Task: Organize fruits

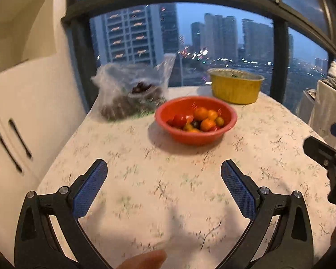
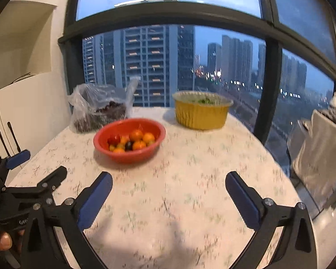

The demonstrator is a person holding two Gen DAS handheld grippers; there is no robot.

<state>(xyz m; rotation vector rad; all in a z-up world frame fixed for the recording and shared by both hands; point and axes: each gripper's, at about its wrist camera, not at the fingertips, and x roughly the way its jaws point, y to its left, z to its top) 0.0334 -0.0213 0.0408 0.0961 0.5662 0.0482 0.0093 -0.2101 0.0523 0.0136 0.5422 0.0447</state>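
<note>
A red bowl (image 1: 196, 137) holds small orange, red and dark fruits (image 1: 200, 120) on the round table; it also shows in the right wrist view (image 2: 128, 155), with the fruits (image 2: 133, 142) inside. A yellow foil tub (image 1: 235, 89) (image 2: 200, 116) stands behind it. A clear plastic bag (image 1: 127, 92) (image 2: 96, 109) of dark fruit lies at the back left. My left gripper (image 1: 164, 170) is open and empty, above the table in front of the bowl. My right gripper (image 2: 168, 182) is open and empty, also short of the bowl.
The table has a floral cloth (image 1: 168, 190) (image 2: 190, 179). A white cabinet (image 1: 15, 123) stands left. A large window is behind the table. A white bag (image 2: 320, 148) sits at the right beyond the table edge. The left gripper's body shows in the right wrist view (image 2: 22, 192).
</note>
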